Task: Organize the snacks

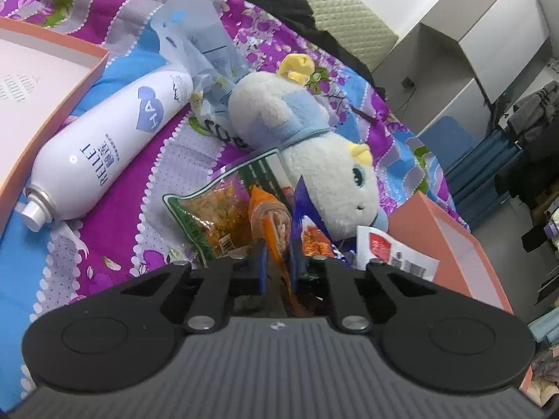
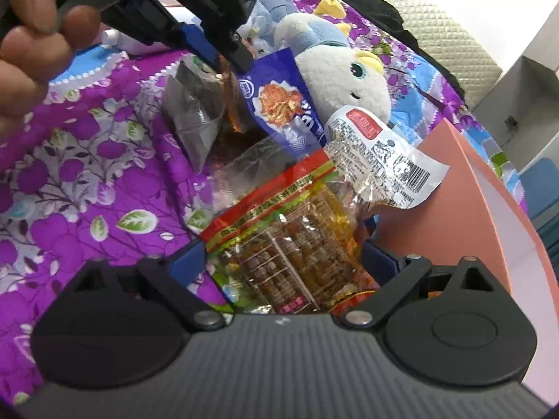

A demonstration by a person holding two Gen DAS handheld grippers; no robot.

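Observation:
A heap of snack packets lies on a purple flowered bedspread (image 2: 87, 174). My left gripper (image 1: 278, 265) is shut on an upright orange packet (image 1: 269, 223), between a green-edged bag of yellow snacks (image 1: 209, 216) and a blue packet (image 1: 307, 223). The right wrist view shows that gripper (image 2: 223, 59) at top left, held by a hand (image 2: 31, 35). My right gripper (image 2: 284, 258) is open, its blue pads on either side of a red-edged clear bag (image 2: 290, 241) without pressing on it. A white packet with a red label (image 2: 370, 139) leans beside the blue packet (image 2: 279, 101).
A white and blue plush toy (image 1: 314, 146) lies behind the heap. A white spray bottle (image 1: 104, 146) lies at the left, next to a pink box lid (image 1: 42, 80). An orange-pink box (image 2: 489, 192) stands at the right of the packets. Black clothing (image 1: 279, 3) lies further back.

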